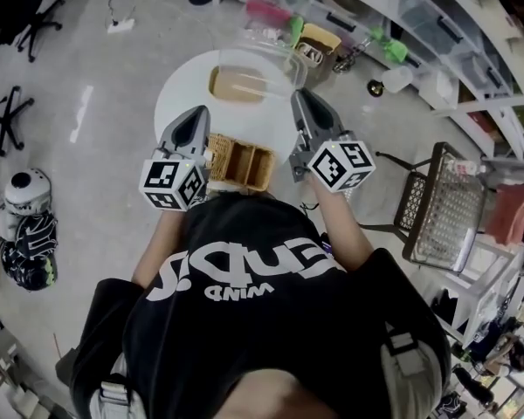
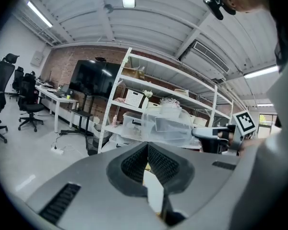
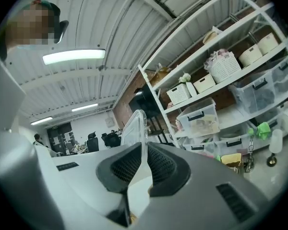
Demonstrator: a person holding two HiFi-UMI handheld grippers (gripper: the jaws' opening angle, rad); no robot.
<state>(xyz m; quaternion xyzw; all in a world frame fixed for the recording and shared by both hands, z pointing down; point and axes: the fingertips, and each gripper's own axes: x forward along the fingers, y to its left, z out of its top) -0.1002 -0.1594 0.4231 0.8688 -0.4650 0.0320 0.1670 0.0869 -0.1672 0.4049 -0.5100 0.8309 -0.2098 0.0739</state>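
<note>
A round white table point(image 1: 176, 103) bears a clear plastic box point(image 1: 255, 64) at its far side, and a wicker basket point(image 1: 240, 162) sits at its near edge between the two grippers. The right gripper point(image 3: 145, 150) is clamped on the box's thin wall, which rises between its jaws. The left gripper point(image 2: 147, 146) has its jaws closed tip to tip, with the box's lower edge just beyond them. Whether they catch it I cannot tell.

Left tongs point(image 1: 198, 114): held out on the left, pointing to the far side, jaws pressed together at the tips.
Right tongs point(image 1: 300, 99): on the right, well apart from the left pair and reaching slightly farther, jaws closed on a thin clear lid point(image 3: 139, 123).
Arms: both stretched forward from the body, right forearm point(image 1: 348, 230) and left forearm point(image 1: 155, 253) bare.
</note>
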